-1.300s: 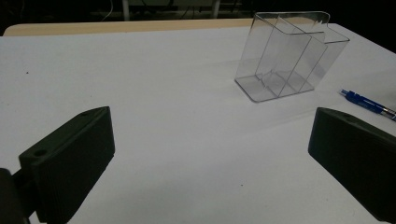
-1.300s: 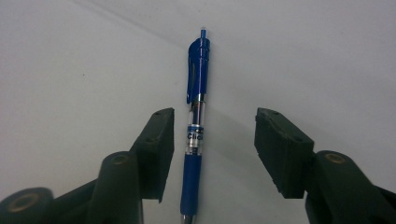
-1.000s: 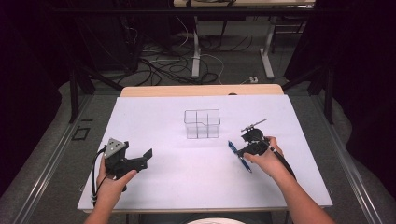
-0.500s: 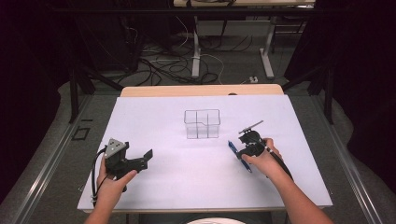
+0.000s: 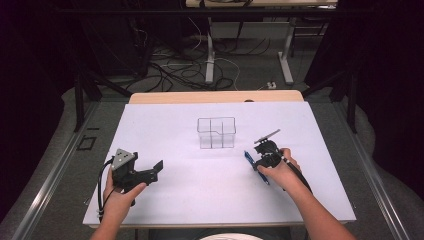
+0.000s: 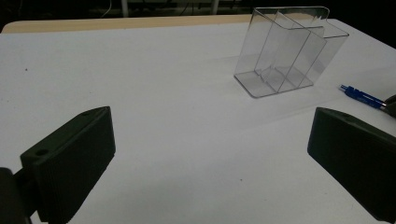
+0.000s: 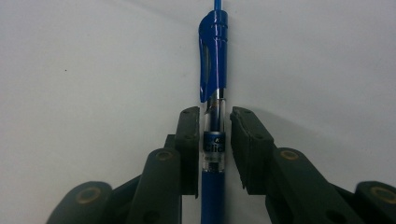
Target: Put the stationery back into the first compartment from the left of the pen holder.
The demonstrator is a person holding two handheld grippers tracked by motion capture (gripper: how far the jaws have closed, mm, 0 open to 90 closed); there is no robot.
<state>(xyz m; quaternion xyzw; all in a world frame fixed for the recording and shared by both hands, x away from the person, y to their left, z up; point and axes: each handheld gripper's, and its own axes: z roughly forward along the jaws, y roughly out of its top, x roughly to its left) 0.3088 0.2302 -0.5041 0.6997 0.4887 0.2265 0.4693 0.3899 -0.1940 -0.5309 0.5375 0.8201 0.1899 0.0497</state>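
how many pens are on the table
1. The blue pen lies on the white table, right of the clear organizer, between the right gripper jaws, which sit close around its barrel. The organizer's compartments look empty.

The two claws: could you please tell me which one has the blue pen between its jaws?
The right claw, jaws straddling the blue pen; the left claw gapes wide over bare table.

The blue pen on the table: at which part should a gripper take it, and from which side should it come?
Probably the clear barrel just below the clip, from above. The blue pen lies flat on the white table, so only its long sides are free, and the clip end is bulkier. The right gripper already straddles that part, one jaw on each side, nearly closed. The clear organizer stands apart and does not obstruct.
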